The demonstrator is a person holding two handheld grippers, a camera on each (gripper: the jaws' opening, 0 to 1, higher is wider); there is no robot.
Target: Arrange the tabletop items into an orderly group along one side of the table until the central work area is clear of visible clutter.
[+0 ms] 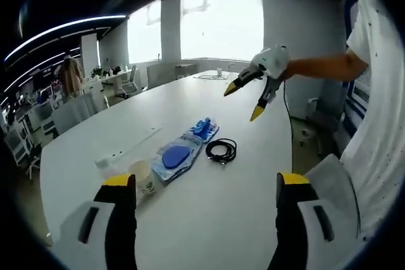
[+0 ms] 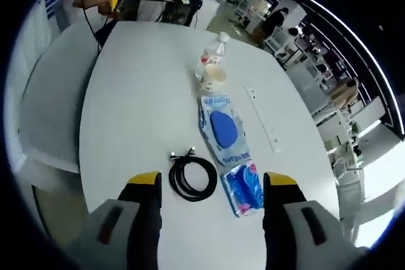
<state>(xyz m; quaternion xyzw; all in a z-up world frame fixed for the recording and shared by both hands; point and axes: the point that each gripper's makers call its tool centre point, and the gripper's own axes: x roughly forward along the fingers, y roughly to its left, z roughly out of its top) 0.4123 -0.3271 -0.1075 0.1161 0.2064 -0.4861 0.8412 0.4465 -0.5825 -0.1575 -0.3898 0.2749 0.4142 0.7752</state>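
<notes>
— Where were the things?

— On the white table [image 2: 139, 93], in a loose line. Nearest the right gripper [image 2: 212, 184] lay a coiled black cable [image 2: 192, 178], and just beside it a small blue packet [image 2: 242, 188]. Past those came a longer clear pack with a blue disc [image 2: 223, 129], then a paper cup [image 2: 212, 77] and a bottle [image 2: 212, 52] close together. A white power strip [image 2: 262, 118] lay apart, alongside the pack.

— And the jaws?

— Both pairs were spread wide and held nothing. The right gripper hovered above the cable and packet. In the left gripper view the left gripper [image 1: 205, 188] sat low near the cup [image 1: 143, 175], and the right one [image 1: 248, 96] hung in the air over the table's far half, held by a person in a white shirt [image 1: 373, 112].
</notes>
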